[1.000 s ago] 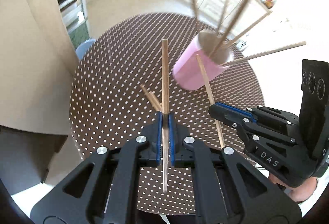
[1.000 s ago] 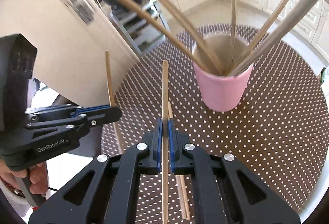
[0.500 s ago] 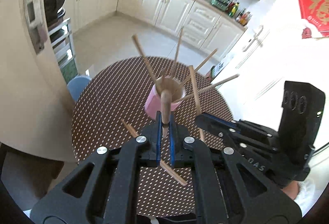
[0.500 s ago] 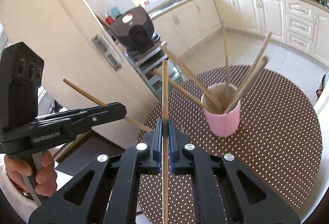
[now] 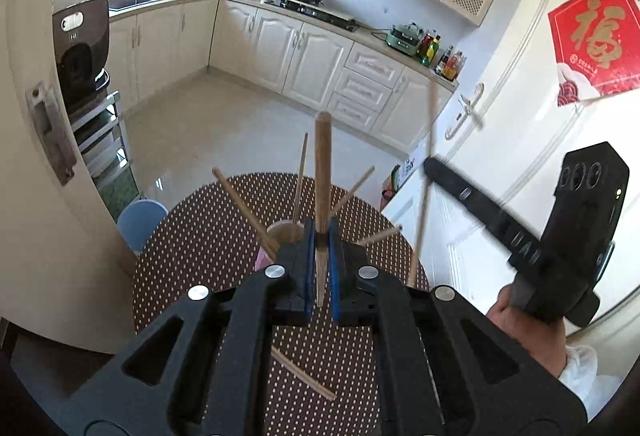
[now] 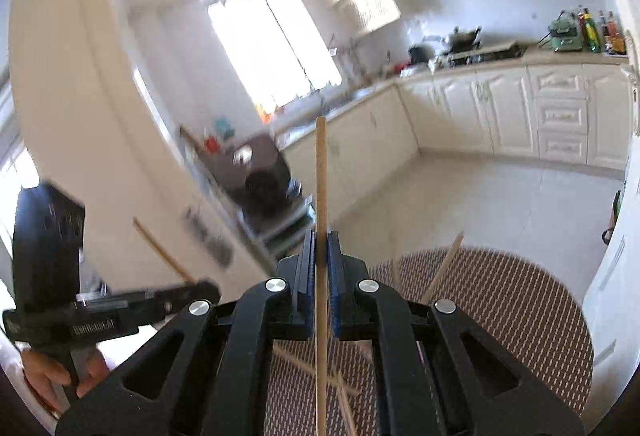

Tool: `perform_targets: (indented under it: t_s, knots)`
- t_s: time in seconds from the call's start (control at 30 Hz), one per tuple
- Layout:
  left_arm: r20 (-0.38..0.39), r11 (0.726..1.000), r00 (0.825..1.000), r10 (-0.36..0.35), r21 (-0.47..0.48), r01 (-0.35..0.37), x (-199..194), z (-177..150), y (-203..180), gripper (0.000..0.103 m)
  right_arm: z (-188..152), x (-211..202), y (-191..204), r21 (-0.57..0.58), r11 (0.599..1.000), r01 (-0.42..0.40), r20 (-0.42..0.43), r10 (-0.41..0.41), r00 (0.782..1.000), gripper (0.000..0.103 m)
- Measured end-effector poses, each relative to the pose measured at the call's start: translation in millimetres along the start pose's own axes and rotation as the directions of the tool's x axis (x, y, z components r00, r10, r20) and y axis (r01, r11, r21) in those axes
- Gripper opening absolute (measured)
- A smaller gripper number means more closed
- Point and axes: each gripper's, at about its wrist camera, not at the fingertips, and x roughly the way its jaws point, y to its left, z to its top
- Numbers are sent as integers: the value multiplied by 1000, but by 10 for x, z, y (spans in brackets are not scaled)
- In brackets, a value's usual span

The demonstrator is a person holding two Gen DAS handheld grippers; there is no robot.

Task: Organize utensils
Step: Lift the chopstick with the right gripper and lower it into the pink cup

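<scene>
Both grippers have risen well clear of the dotted round table [image 5: 192, 248]: the left gripper [image 5: 319, 256] stays clamped on one wooden chopstick [image 5: 322, 171], and the right gripper [image 6: 319, 268] on another chopstick [image 6: 321, 179], both now high above the pink holder cup [image 5: 280, 236]. The cup already bristles with sticks. Loose chopsticks [image 5: 302, 376] lie on the table, so after these two go in, more remain to collect.

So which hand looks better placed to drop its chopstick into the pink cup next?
Probably the left. The left gripper is shut on a chopstick with the pink cup just beyond its fingertips. The right gripper, also holding a chopstick, points off toward the kitchen.
</scene>
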Motion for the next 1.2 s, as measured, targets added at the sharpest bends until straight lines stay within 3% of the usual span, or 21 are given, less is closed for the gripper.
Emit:
perform_targets:
  t_s: [0.33,0.53,0.77,1.2]
  knots:
    - [3,998,998,64,-31,-64,358,299,-24,6,370,209,-536,51,998,-29,139,22,990,5]
    - [-20,994,995,98,-54,-99,584,360,61,6,439,409,-777,77,994,-79,158,66,985,5]
    - [-49,989,991,127,-70,-130,778,321,157,6,197,700,-860,36,994,-106,112,102,988,5]
    - [-99,990,985,140,-22,-143,1003,111,130,6,-184,842,-835,-88,984,-152,78,159,984,5]
